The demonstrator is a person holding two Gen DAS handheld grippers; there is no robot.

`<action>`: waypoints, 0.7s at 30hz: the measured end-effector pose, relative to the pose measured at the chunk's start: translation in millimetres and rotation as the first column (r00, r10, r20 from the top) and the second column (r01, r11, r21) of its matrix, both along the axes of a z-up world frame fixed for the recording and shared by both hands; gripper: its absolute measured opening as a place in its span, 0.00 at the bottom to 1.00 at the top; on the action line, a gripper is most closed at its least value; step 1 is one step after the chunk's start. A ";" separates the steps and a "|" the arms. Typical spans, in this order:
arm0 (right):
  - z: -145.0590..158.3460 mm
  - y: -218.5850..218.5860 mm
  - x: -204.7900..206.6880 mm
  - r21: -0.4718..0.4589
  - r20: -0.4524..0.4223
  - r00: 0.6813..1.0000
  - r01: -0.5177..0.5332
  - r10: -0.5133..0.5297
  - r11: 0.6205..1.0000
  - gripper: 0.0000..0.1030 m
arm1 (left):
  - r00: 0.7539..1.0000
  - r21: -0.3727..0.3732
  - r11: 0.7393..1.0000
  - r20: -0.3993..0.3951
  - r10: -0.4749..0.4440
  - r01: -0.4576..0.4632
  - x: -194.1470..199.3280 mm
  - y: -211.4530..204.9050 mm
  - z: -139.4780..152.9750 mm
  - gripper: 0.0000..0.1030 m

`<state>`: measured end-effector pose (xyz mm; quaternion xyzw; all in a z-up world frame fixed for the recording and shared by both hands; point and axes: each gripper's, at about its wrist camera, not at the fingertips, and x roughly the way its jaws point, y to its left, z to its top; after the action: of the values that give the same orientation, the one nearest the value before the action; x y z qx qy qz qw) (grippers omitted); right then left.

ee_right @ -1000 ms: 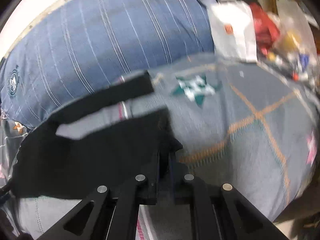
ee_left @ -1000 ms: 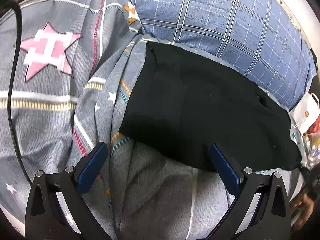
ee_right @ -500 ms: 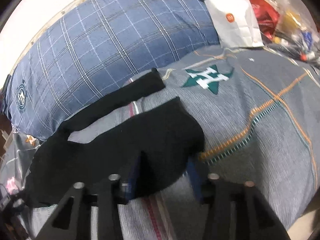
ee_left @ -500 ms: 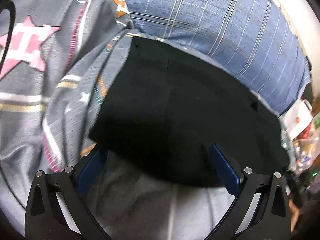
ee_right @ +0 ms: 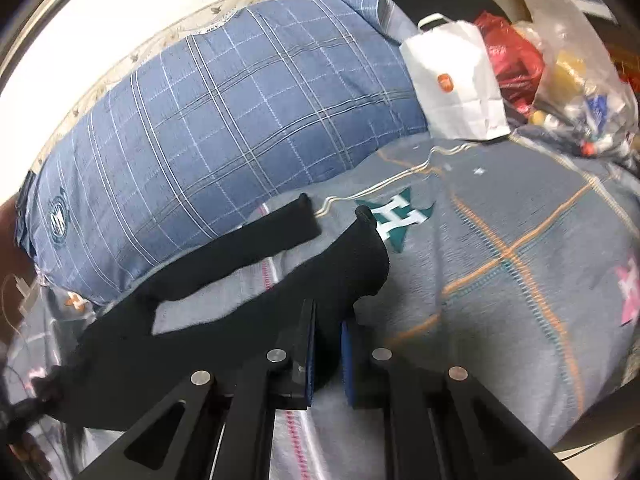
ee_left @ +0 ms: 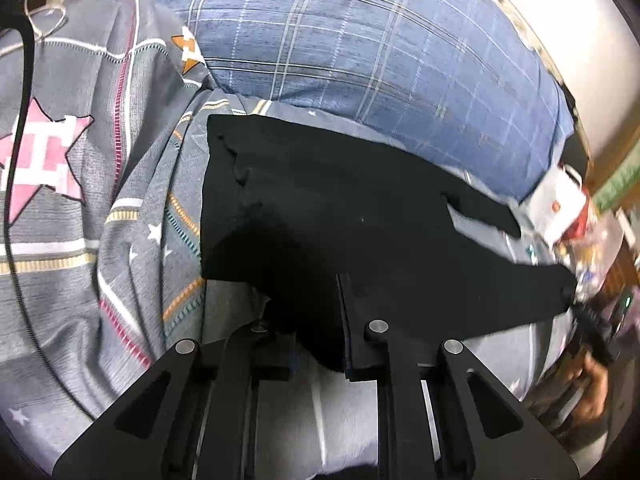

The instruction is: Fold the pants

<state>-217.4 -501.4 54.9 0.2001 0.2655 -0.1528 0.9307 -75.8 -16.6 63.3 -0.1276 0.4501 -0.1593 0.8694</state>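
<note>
Both grippers have been closed onto the pants since the earlier pictures, where the left one stood wide open over the cloth and the right one was only partly open. On the left wrist view, the left gripper (ee_left: 316, 320) is seen nearly closed, with a fold of the near edge of the black pants (ee_left: 360, 232) pinched between its fingers (ee_left: 345, 320). On the right wrist view, the right gripper (ee_right: 326, 344) is likewise drawn close, and the end of the nearer leg of the pants (ee_right: 224, 320) is gripped between its blue pads (ee_right: 347, 356). The pants are spread across the grey patterned bedspread (ee_right: 500, 280) toward its back edge, just in front of the blue checked pillow (ee_right: 224, 132), which is laid along the wall side of the bed. The farther leg (flat and narrow) is stretched beside the pillow and parted from the held leg by a strip of bare bedspread. A white paper bag (ee_right: 456, 84) and some plastic bags (ee_right: 568, 76) are heaped at the far right corner of the bed. A black cable (ee_left: 20, 184) is trailed over the bedspread at the left edge.
</note>
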 end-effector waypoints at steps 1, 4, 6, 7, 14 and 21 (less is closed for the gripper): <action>-2.0 0.8 0.3 -0.020 -0.017 1.000 0.005 -0.005 1.000 0.10 | 1.000 0.019 1.000 -0.011 -0.005 0.005 0.6 -1.4 -5.2 0.14; -27.1 -6.4 13.2 0.015 -0.100 0.995 0.022 -0.021 1.000 0.10 | 0.997 0.042 0.998 -0.067 0.046 -0.043 2.8 4.7 -30.0 0.15; -45.8 -13.2 20.8 0.044 -0.177 0.983 0.058 -0.050 0.997 0.14 | 0.992 0.025 0.997 -0.105 0.073 -0.070 6.5 10.4 -40.7 0.20; -46.2 -13.5 18.6 0.036 -0.168 0.984 0.057 -0.050 0.998 0.18 | 0.992 0.035 0.996 -0.093 0.079 -0.076 5.5 11.9 -39.3 0.23; -15.3 -11.1 -7.1 -0.053 -0.144 0.985 0.085 -0.092 0.995 0.35 | 0.995 0.133 0.988 -0.039 0.087 -0.081 -15.5 23.8 -15.8 0.36; 9.2 46.9 17.7 -0.029 -0.081 0.983 -0.166 0.163 0.986 0.35 | 0.996 0.210 0.975 0.066 0.055 -0.068 -27.2 10.2 12.4 0.61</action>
<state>-199.7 -454.5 64.1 0.1548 0.3148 -0.0878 0.9323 -103.0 -6.3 75.8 -0.0432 0.4342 -0.0871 0.8956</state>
